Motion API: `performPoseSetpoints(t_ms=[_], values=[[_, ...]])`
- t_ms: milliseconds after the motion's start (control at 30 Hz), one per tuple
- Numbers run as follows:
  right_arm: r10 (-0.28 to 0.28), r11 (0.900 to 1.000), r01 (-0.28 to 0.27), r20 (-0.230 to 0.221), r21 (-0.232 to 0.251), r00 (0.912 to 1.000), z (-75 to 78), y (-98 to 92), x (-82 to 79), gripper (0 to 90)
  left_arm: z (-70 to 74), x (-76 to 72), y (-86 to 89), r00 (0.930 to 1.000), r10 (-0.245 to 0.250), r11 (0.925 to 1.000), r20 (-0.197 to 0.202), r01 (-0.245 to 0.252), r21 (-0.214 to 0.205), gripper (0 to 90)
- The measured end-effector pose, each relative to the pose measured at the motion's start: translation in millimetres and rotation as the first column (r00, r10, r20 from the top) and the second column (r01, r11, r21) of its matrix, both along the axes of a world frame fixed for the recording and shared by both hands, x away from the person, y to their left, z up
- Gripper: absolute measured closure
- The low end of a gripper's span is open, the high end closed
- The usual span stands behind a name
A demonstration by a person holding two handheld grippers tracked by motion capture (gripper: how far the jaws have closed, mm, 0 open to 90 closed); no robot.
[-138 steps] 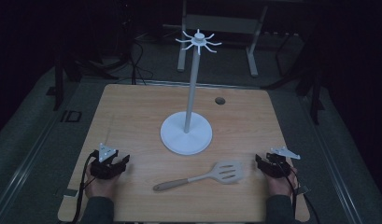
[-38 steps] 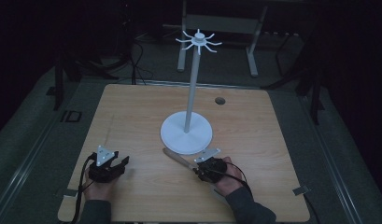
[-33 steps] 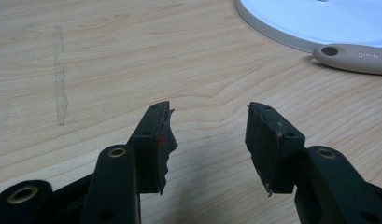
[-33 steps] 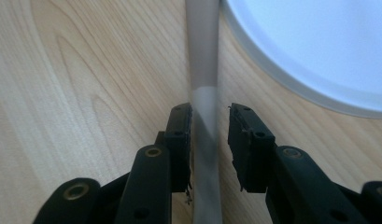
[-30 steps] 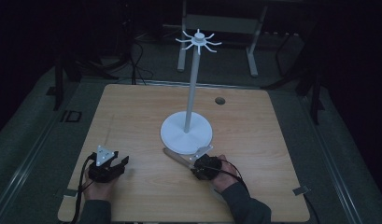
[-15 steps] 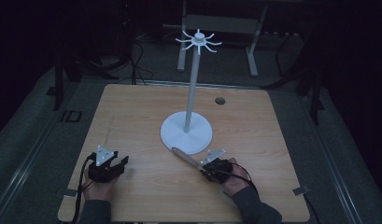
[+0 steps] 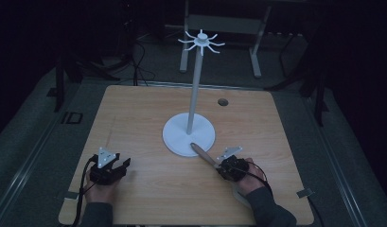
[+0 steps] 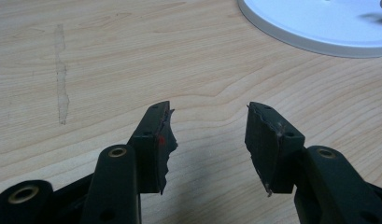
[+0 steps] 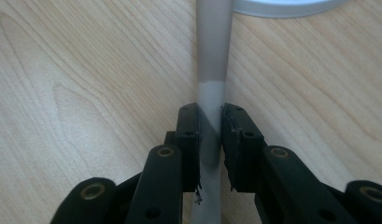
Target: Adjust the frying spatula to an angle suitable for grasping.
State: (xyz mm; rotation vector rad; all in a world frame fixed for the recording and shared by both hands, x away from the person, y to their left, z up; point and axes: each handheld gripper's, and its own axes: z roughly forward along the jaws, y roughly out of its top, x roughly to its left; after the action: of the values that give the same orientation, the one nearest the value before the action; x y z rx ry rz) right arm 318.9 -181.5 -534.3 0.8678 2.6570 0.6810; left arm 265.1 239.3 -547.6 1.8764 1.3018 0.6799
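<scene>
Right gripper (image 9: 209,135): mine, clamped on the handle of the spatula (image 9: 212,60); both black pads press the grey shaft from either side, at the spot where its darker and lighter tones meet. The jaws have just been opening a touch, yet the handle sits pinched between them.

Right gripper from above (image 7: 227,166): I see it at the near right part of the table, in my right hand (image 7: 245,176), pointing up and to the left toward the stand.

Spatula (image 7: 204,155): its wooden-looking handle runs diagonally out of my jaws, and its far tip lies over the near edge of the white round base (image 7: 174,137). Whether the tip touches the base I cannot tell. The blade end sits under my hand, hidden.

Left gripper (image 8: 209,135): mine too, released; the jaws stand wide apart with only bare wood between them.

Left gripper from above (image 7: 116,166): at the near left part of the table (image 7: 134,109), resting low in my left hand (image 7: 99,184), well apart from the spatula.

Stand (image 7: 196,90): a slim upright pole rising from the white base at mid-table, topped with a ring of short hooks (image 7: 200,40).

Base in the left gripper view (image 8: 319,28): it curves across the upper right corner, well ahead of my open jaws.

Table details: a small dark round hole (image 7: 223,101) sits beyond the base, toward the far right.
</scene>
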Motion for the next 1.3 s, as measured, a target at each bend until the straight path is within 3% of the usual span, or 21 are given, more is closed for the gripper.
performPoseSetpoints(t_ms=[133, 467, 600, 633, 700, 900, 1300], values=[[0.011, 0.9996, -0.012, -0.018, -0.026, 0.9998, 5.9, 10.4, 7.7, 71.8, 0.1, -0.1, 0.2, 1.0, 0.0, 1.0, 0.002, 0.0, -0.001, 51.0], [-0.002, 0.9986, -0.002, -0.076, -0.054, 0.9971, 0.0, 23.6, 26.7, 71.2, 0.1, 0.0, 0.4, 1.0, 0.001, 1.0, 0.003, -0.001, -0.002, 51.0], [-0.006, 0.9982, -0.001, -0.109, -0.06, 0.994, 1.2, 27.6, 32.0, 71.3, 0.1, 0.0, 0.4, 1.0, 0.001, 1.0, 0.003, -0.001, -0.001, 51.0], [-0.018, 0.9975, 0.007, -0.147, -0.07, 0.989, 2.6, 30.0, 37.3, 71.5, 0.2, -0.2, 0.4, 1.0, 0.002, 1.0, 0.005, -0.002, -0.003, 51.0], [-0.024, 0.9968, 0.011, -0.166, -0.08, 0.9859, 3.4, 31.1, 39.6, 72.2, 0.2, 0.0, 0.5, 1.0, 0.002, 1.0, 0.005, -0.002, -0.003, 51.0], [-0.019, 0.995, 0.002, -0.164, -0.1, 0.9863, 4.3, 34.1, 39.4, 74.6, 0.3, 0.0, 0.1, 1.0, -0.001, 1.0, 0.004, 0.001, -0.001, 51.0], [-0.025, 0.9983, 0.02, -0.093, -0.054, 0.9954, 12.9, 28.9, 32.4, 74.8, 0.5, 0.2, 0.8, 1.0, 0.004, 1.0, 0.009, -0.004, -0.004, 51.1]])
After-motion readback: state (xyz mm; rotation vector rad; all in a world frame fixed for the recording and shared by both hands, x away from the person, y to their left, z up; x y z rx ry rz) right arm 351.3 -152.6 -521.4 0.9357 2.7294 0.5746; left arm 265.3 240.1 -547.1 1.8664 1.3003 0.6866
